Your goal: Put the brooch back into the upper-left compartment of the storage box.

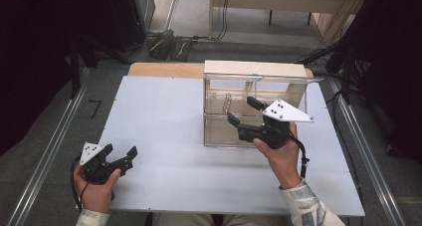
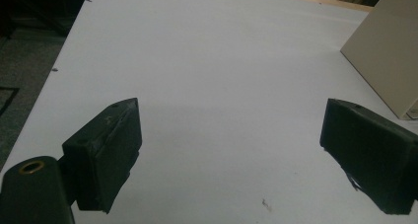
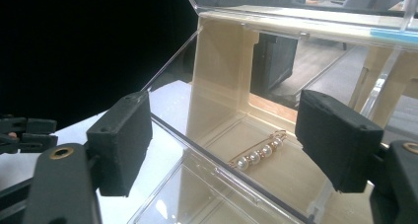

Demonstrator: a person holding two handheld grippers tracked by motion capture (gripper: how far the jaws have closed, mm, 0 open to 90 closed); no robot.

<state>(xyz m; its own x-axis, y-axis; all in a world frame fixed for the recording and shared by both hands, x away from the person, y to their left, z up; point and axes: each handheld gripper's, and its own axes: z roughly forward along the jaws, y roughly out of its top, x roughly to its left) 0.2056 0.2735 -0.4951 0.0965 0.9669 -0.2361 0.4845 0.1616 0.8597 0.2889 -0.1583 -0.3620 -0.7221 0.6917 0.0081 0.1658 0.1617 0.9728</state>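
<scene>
A clear display case with a pale wooden top and back stands on the white table, right of centre. Inside it, on the wooden shelf, lies a gold pin with several pearls. My right gripper is open at the case's front, its jaws wide apart with the pin lying farther in, untouched. A clear panel of the case runs across between the jaws. My left gripper rests low near the table's front left, open, with nothing but bare table between its jaws.
The case's pale side wall shows at the right of the left gripper view. A wooden strip runs along the table's far edge. Metal rails line the floor on both sides, and dark curtains hang beyond them.
</scene>
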